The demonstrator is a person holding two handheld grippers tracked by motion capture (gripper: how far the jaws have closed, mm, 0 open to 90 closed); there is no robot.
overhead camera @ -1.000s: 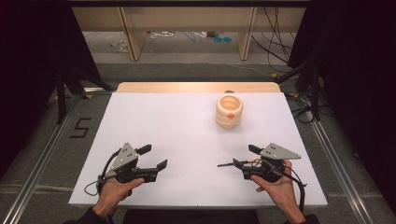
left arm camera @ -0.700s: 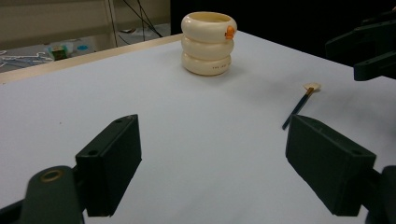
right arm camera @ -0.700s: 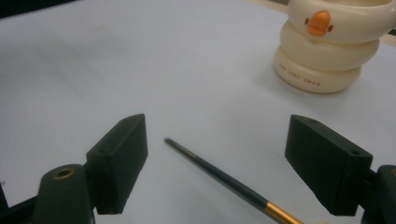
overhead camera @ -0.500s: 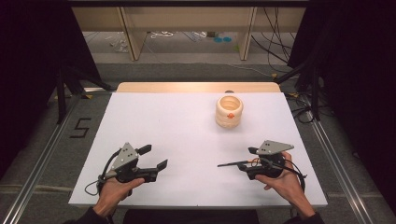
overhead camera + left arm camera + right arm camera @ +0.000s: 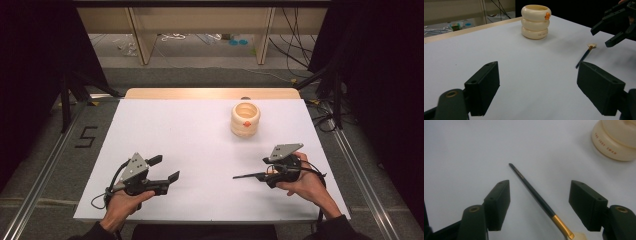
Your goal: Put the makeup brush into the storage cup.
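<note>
straddling the brush, right gripper closing; bristles cut off

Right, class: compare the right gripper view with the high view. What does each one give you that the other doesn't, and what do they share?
Right gripper view: fine print on the brush handle, its gold ferrule, and reddish lettering on the cream ringed holder. High view: the left tool, open, the left hand, the right hand, and a 5 mark on the floor. Shared: the white table, the holder, and the brush lying between the right tool jaws, which have just been closing without touching it.
</note>
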